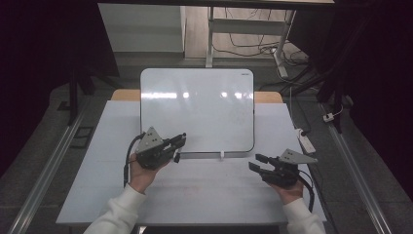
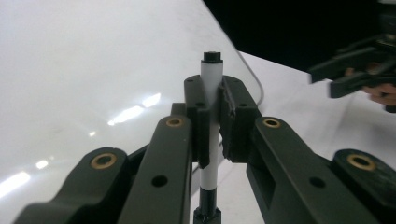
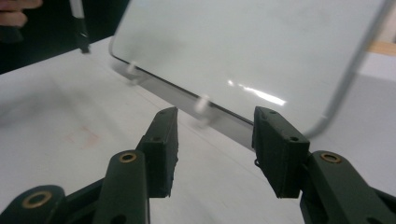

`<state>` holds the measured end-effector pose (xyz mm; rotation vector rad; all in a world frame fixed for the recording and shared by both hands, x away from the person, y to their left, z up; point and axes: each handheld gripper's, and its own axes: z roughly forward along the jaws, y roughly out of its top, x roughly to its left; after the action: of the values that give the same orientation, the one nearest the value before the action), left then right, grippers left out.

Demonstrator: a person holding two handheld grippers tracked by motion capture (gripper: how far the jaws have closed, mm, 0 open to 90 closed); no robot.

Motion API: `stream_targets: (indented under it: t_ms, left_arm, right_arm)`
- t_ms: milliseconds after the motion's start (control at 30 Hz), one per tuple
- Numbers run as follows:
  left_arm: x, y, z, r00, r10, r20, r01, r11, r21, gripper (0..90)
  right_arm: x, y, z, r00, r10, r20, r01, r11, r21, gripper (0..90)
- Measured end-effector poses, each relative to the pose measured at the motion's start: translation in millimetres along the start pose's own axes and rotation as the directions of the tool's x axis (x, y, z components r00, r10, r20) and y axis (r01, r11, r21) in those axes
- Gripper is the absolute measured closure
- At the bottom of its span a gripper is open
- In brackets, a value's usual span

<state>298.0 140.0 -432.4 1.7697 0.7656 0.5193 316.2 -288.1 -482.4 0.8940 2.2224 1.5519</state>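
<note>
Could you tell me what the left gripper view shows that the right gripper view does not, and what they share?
The left gripper view shows the left hand-held gripper shut on a white marker, with the other gripper beyond. The right gripper view shows the right hand-held gripper open and empty, plus two small white clips on the board's lower edge. Both show the whiteboard and the table.

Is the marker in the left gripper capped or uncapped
Cannot tell: the marker, clamped in the left gripper, shows black ends, too unclear.
</note>
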Motion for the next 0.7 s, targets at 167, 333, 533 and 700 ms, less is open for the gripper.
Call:
stream_targets:
  t_ms: [167,333,533,700]
  left_arm:
    - [18.2,4.7,-5.5,0.9976,-0.025,-0.065,0.024,0.9997,-0.011,81.6]
    - [43.4,18.9,-2.5,0.9904,-0.046,-0.131,0.046,0.9989,-0.005,81.5]
    - [73.9,48.2,6.2,0.9788,-0.062,-0.195,0.066,0.9977,0.016,81.6]
    - [96.7,67.2,16.6,0.9693,-0.068,-0.236,0.087,0.9937,0.071,81.5]
  right_arm:
    - [-12.0,-10.8,-18.3,0.9974,0.022,0.068,-0.022,1.0,-0.001,50.8]
    - [-22.1,-15.2,-25.3,0.9938,0.042,0.102,-0.041,0.999,-0.01,50.8]
    - [-29.5,-20.1,-23.1,0.9917,0.04,0.122,-0.041,0.999,0.003,50.5]
    - [-29.8,-20.4,-22.7,0.9898,0.021,0.141,-0.022,1.0,0.005,49.3]
